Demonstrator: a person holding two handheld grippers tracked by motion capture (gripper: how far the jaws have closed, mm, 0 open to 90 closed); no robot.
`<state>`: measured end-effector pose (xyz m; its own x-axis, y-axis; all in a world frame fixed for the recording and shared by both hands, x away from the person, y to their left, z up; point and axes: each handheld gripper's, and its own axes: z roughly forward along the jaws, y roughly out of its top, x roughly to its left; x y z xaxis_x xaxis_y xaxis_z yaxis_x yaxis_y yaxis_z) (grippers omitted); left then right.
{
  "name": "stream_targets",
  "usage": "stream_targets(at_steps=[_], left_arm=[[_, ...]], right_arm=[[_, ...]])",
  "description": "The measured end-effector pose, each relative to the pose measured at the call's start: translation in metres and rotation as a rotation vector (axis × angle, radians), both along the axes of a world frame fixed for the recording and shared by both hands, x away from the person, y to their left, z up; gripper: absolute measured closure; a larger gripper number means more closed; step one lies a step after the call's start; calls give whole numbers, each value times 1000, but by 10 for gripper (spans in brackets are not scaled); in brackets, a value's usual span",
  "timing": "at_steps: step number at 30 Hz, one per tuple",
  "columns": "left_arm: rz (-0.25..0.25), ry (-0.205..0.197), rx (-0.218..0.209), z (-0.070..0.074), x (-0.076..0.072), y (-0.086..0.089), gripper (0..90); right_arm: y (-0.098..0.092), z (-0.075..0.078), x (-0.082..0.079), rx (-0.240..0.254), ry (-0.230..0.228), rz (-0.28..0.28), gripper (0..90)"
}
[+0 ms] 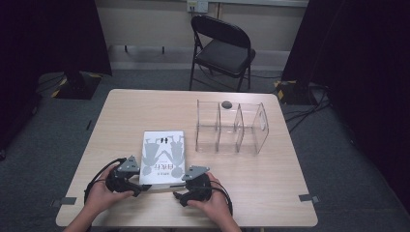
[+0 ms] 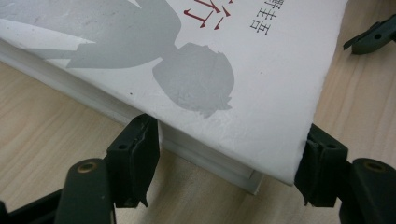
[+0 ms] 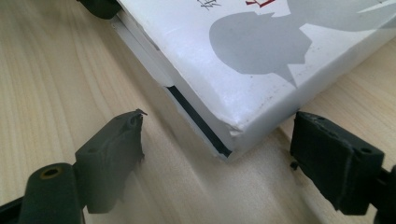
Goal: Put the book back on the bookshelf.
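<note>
Right now my left gripper [image 1: 140, 186] sits at the near left corner of the white book [image 1: 163, 153], which lies flat on the wooden table [image 1: 270, 193] in front of me, its grey-figured cover facing up. From the left gripper view, that corner lies between my two black jaws: one pad meets the book's page edge, the other touches the edge of the cover [image 2: 261, 70], so the jaws are clamped across the corner. My right gripper [image 1: 180, 195] rests at the near right corner of the same book. In the right gripper view its jaws stand apart, and the book's corner [image 3: 243, 70] pokes toward the gap between them without either pad touching it; bare tabletop shows on both sides of the corner. Both my hands are low at the near edge of the table. Farther back and to the right, well apart from the book, stands a clear plastic divider rack [image 1: 232, 128], and a black folding chair [image 1: 222, 48] waits beyond the table.
</note>
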<state>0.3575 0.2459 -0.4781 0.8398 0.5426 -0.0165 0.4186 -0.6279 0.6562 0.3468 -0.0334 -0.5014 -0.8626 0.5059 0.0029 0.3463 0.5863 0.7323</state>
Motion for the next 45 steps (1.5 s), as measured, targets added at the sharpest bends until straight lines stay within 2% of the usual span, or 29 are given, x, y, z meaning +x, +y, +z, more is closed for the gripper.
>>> stream_targets(at_steps=[1, 2, 4, 5, 6, 8, 9, 12, 17, 18, 19, 20, 21, 22, 23, 24, 26, 27, 33, 36, 37, 40, 43, 44, 45], left_arm=[[5, 0, -5, 0, 0, -1, 312], [7, -5, 13, 2, -1, -1, 312], [24, 1, -12, 3, -1, -2, 308], [18, -2, -4, 4, -1, -1, 307], [37, 4, -32, 4, -1, -2, 306], [26, 8, -18, 7, 0, 0, 305], [43, 6, -38, 6, -1, -2, 305], [27, -8, -13, 7, -2, -2, 314], [23, -23, -25, 11, -4, -1, 340], [20, -25, -16, 13, -4, -1, 342], [33, -25, -39, 13, -4, -2, 343], [20, -25, -26, 14, -3, -1, 344], [27, -26, -32, 15, -4, -2, 345], [21, -40, -24, 16, -4, -1, 351], [31, -30, -43, 17, -4, -2, 368], [23, -34, -27, 19, -4, -1, 373], [33, -43, -37, 20, -6, -3, 389], [25, -47, -21, 21, -5, -2, 395], [31, -40, -21, 22, -5, -3, 400], [33, -43, -38, 24, -6, -2, 412], [42, -45, -58, 24, -6, -2, 421], [31, -42, -43, 25, -6, 0, 439], [28, -37, -45, 24, -5, 0, 441], [39, -36, -60, 24, -6, -1, 443], [26, -37, -44, 24, -5, 0, 444]], right_arm=[[0, 0, 0, 1, -1, 2, 153], [0, 0, 0, 1, -2, 3, 150], [1, 0, 0, 0, -3, 3, 148], [1, 0, 0, 0, -3, 4, 148], [1, 0, 0, 0, -3, 3, 148], [1, 0, 0, 0, -3, 4, 148], [1, 0, 0, 0, -3, 4, 147], [1, 0, 0, 0, -3, 4, 147], [1, 0, 0, 0, -2, 4, 145], [1, 0, 0, 0, -3, 4, 144], [1, 0, 0, 0, -2, 4, 143], [1, 0, 0, 0, -1, 5, 141], [1, 0, 0, 0, -1, 5, 141], [1, 0, 0, -1, -2, 5, 139], [1, 0, 0, -2, 0, 2, 133], [2, 0, 0, -5, -2, 2, 124], [3, 0, 1, -7, -1, 3, 112], [3, 0, 1, -8, 1, 1, 110], [4, 0, 1, -8, 0, -1, 109], [4, 0, 1, -7, -1, 1, 107], [4, -1, 2, -7, 0, 3, 105], [4, 0, 2, -10, 3, -3, 103], [4, 0, 2, -10, 2, -4, 108], [4, -1, 3, -8, -6, -1, 108], [5, 0, 2, -11, 2, -8, 108]])
